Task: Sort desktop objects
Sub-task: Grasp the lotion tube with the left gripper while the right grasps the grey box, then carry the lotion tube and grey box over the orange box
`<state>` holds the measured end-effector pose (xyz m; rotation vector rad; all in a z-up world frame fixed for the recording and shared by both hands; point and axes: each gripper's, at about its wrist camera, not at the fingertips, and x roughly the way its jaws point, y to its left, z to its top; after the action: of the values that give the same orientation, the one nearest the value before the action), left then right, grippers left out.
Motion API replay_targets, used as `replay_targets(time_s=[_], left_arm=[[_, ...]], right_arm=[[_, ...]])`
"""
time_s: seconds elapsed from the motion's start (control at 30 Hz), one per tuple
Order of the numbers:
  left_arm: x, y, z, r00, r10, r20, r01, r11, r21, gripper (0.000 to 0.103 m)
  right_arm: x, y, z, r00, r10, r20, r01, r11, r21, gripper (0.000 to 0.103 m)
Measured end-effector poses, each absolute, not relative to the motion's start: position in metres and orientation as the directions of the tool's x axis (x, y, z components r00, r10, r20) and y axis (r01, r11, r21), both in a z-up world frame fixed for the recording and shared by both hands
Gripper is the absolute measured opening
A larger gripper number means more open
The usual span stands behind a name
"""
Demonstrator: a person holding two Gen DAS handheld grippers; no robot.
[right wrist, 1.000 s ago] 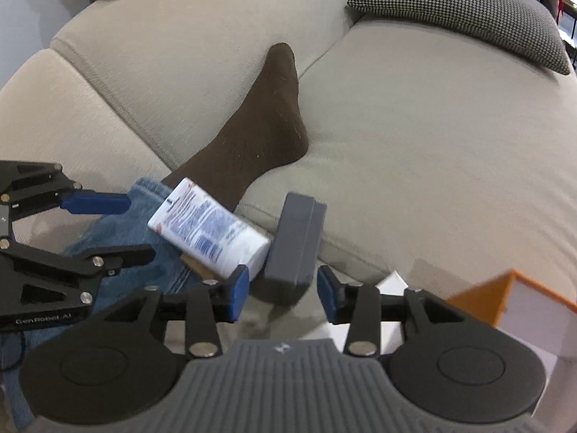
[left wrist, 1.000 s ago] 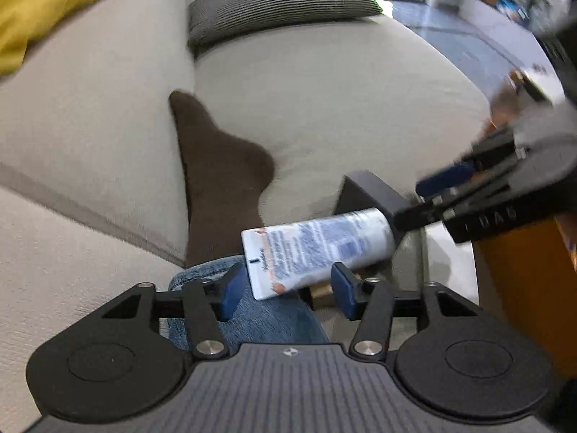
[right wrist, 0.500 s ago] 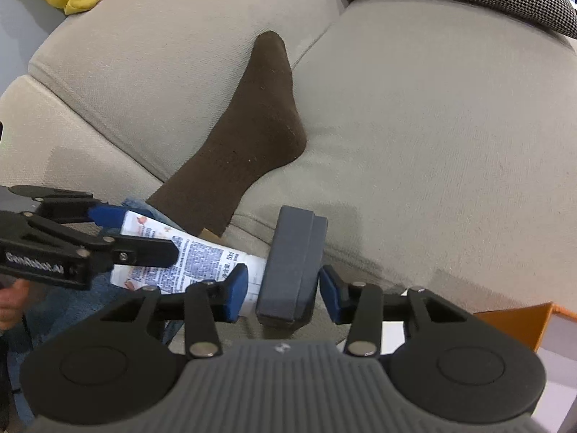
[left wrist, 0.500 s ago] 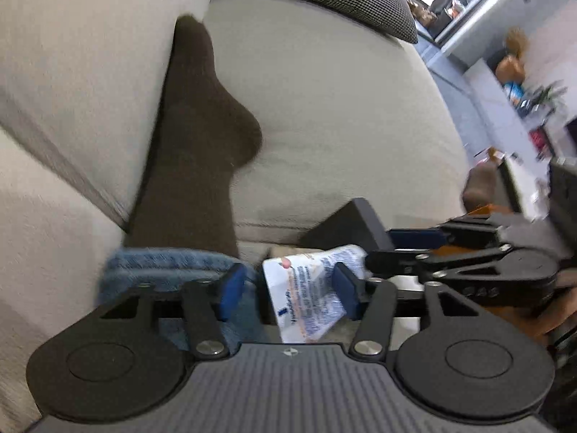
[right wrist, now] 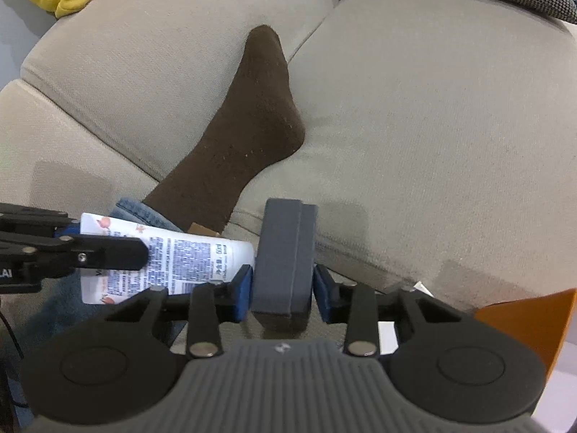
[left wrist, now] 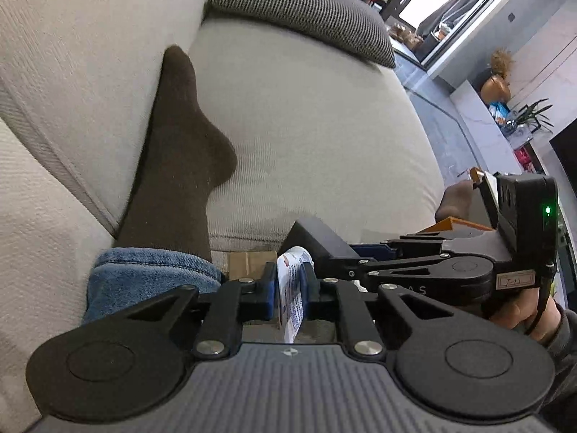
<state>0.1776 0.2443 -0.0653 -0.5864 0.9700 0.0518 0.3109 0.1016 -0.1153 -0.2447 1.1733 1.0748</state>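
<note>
Beige sofa (right wrist: 414, 108), filling the background. Houndstooth cushion (left wrist: 299, 11), lying at its far end. Brown-socked foot (right wrist: 249, 133), resting on the seat, denim cuff (left wrist: 144, 274) below. Right tool (right wrist: 283, 288), clamped on an upright grey box (right wrist: 285, 259). Left tool (left wrist: 290, 285), closed tight on the flat crimped end of a white printed tube (right wrist: 180, 256); tube's round end touched the box's side.

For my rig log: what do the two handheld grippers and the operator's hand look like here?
Both grippers, left gripper and right gripper, are matte black linkage frames with silver pivot screws, blue finger pads and a ribbed grey body. The right unit carries a green LED, white lettering and a black cable. The bare hand emerges from a grey sleeve.
</note>
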Motion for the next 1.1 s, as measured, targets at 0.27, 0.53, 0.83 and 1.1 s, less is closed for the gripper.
replay_targets(time_s=[0.27,0.53,0.83,1.1], left_arm=[[0.147,0.219,-0.013,0.636,-0.148,-0.757,-0.274,0.874,-0.402,0.013],[0.143,0.157,0.036,0.696,-0.213,-0.686,-0.135,0.899,-0.417,0.013],[0.19,0.076,0.03,0.653,-0.376,-0.657,0.025,0.878,-0.478,0.013],[0.233,0.035,-0.004,0.582,-0.365,-0.727,0.009,0.896,-0.443,0.013]], right_arm=[[0.294,0.074,-0.073,0.054,0.613,-0.788,-0.794,0.505,0.339,0.037],[0.279,-0.01,-0.008,0.175,0.699,-0.694,-0.778,0.53,0.337,0.037],[0.287,-0.121,0.006,0.358,0.645,-0.675,-0.678,0.677,0.287,0.037],[0.317,-0.164,-0.056,0.356,0.58,-0.733,-0.528,0.772,0.355,0.037]])
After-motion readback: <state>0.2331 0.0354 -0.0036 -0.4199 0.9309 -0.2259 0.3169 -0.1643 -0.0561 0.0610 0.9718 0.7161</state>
